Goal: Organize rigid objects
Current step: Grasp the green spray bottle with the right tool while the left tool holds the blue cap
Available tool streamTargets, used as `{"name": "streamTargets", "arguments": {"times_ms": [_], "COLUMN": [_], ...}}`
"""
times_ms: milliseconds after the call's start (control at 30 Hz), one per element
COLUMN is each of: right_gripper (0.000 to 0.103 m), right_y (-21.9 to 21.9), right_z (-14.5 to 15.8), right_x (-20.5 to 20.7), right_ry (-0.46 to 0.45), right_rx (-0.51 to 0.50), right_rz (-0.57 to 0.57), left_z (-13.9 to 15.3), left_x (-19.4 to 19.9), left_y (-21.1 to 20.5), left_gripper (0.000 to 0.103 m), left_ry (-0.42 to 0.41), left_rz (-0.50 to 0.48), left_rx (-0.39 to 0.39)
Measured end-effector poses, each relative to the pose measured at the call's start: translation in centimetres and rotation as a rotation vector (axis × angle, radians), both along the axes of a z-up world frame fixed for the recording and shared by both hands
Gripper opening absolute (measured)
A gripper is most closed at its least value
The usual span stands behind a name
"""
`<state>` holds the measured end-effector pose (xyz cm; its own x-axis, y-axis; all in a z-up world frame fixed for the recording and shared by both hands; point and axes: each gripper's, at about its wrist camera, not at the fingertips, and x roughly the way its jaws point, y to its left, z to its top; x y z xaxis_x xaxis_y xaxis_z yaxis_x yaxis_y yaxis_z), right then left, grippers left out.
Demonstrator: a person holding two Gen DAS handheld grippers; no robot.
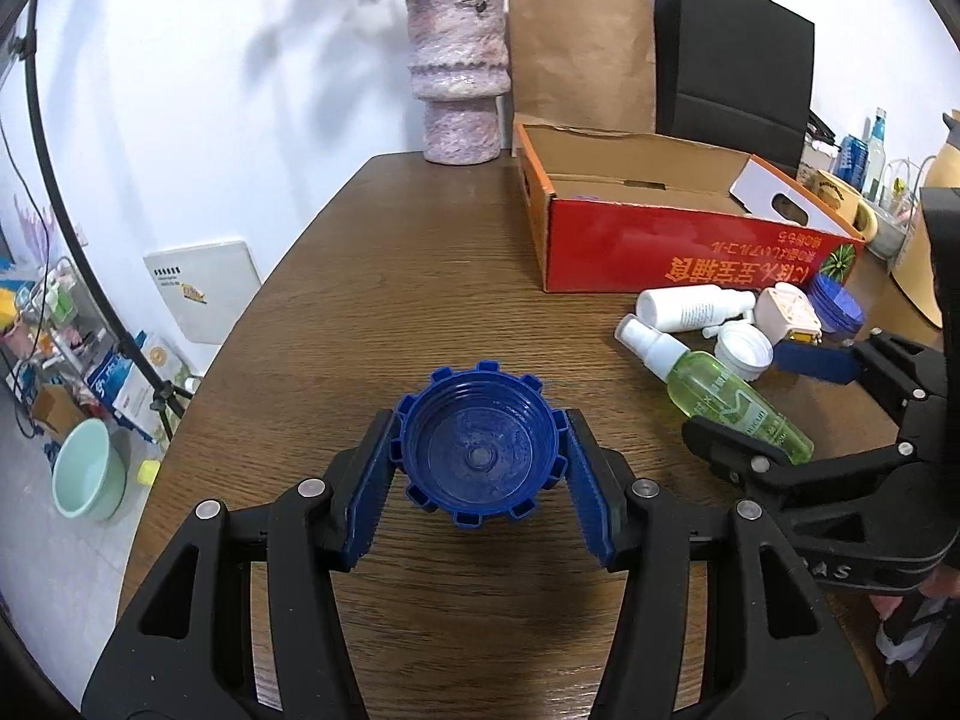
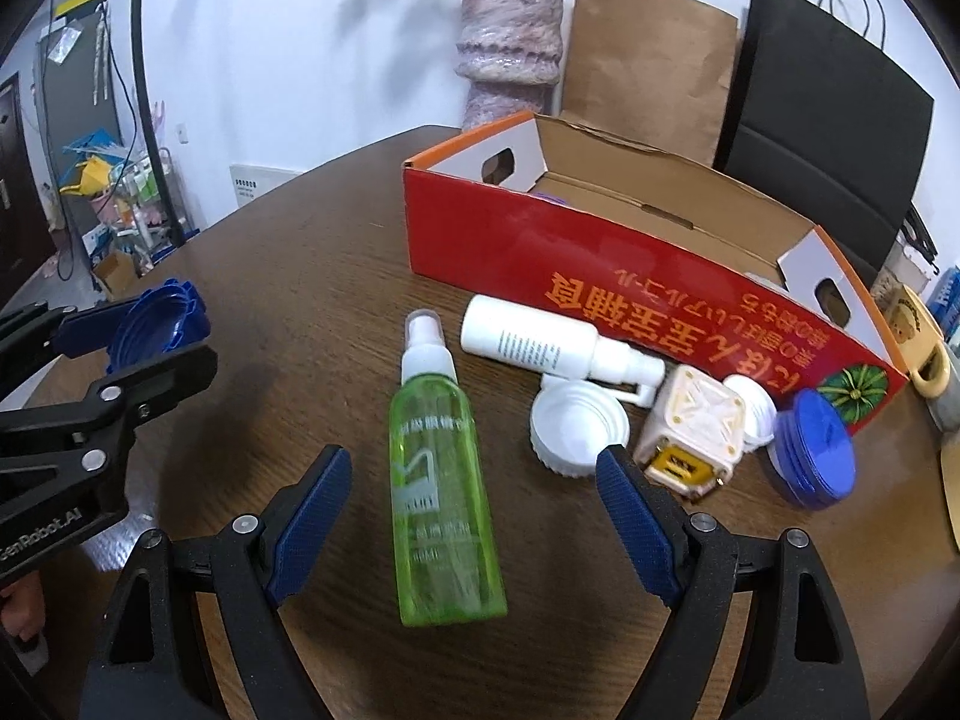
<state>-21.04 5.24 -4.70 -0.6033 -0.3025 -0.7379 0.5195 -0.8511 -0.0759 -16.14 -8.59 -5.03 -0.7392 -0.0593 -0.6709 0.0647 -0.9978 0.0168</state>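
Nearest the left wrist camera, the left gripper (image 1: 478,468) was clamped on a blue ridged cap (image 1: 477,447), its blue pads pressed against the notched rim on both sides, the hollow threaded inside facing the lens. The cap was held above the brown wooden table (image 1: 372,276), well apart from the red cardboard box (image 1: 678,246) at the far right.

In the right wrist view, the right gripper (image 2: 474,516) stood wide, its pads on either side of a green spray bottle (image 2: 441,498) that lay flat on the table with its white nozzle pointing away. The pads were not touching it.

Little of the sorting looked done. Inside the box only a small purple thing (image 2: 555,199) showed at the far left end; what it was could not be told. Left on the table, just in front of the box, were a white spray bottle (image 2: 540,339) on its side, a white cap (image 2: 576,432) lying open side up, a cream cube-shaped object (image 2: 696,426) with a yellow face, a second white piece (image 2: 750,402) behind it, and a blue lid (image 2: 816,450) tipped on edge near the box's right corner.

The cap in hand looked like hard plastic, round, deep and chunky, with square lugs around its edge that gave the pads a sure hold. Its likely destination was the box, though that is a judgement.
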Motion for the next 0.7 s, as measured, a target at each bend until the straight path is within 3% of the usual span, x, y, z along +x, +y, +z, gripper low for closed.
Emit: {"name": "streamTargets", "arguments": {"times_ms": [33, 67, 167, 200, 233, 300, 367, 700], "right_gripper": [0.074, 0.070, 0.068, 0.065, 0.056, 0.053, 0.035, 0.035], "right_y": [-0.2, -0.4, -0.7, -0.9, -1.1, -1.4, -1.4, -0.8], "right_z": [-0.1, -0.2, -0.2, -0.3, -0.5, -0.8, -0.9, -0.4], "right_x": [-0.1, -0.2, -0.2, -0.2, -0.3, -0.3, -0.3, 0.6], "right_ry": [-0.008, -0.008, -0.011, -0.013, -0.019, -0.032, -0.041, -0.013], "right_rx": [0.000, 0.005, 0.005, 0.010, 0.015, 0.033, 0.025, -0.002], "right_rz": [0.007, 0.007, 0.022, 0.029, 0.033, 0.038, 0.051, 0.058], "left_z": [0.0, 0.0, -0.1, -0.1, -0.2, -0.2, -0.2, -0.3], "left_x": [0.0, 0.1, 0.1, 0.1, 0.0, 0.0, 0.0, 0.1], "left_y": [-0.1, -0.1, 0.0, 0.1, 0.0, 0.0, 0.0, 0.1], "left_gripper": [0.050, 0.050, 0.050, 0.050, 0.050, 0.050, 0.050, 0.050], "left_ry": [0.002, 0.003, 0.004, 0.003, -0.001, -0.004, -0.003, -0.001], "left_rz": [0.002, 0.001, -0.002, -0.002, -0.001, 0.002, 0.004, 0.014], "left_rx": [0.002, 0.002, -0.001, -0.001, -0.001, 0.002, 0.002, -0.010]}}
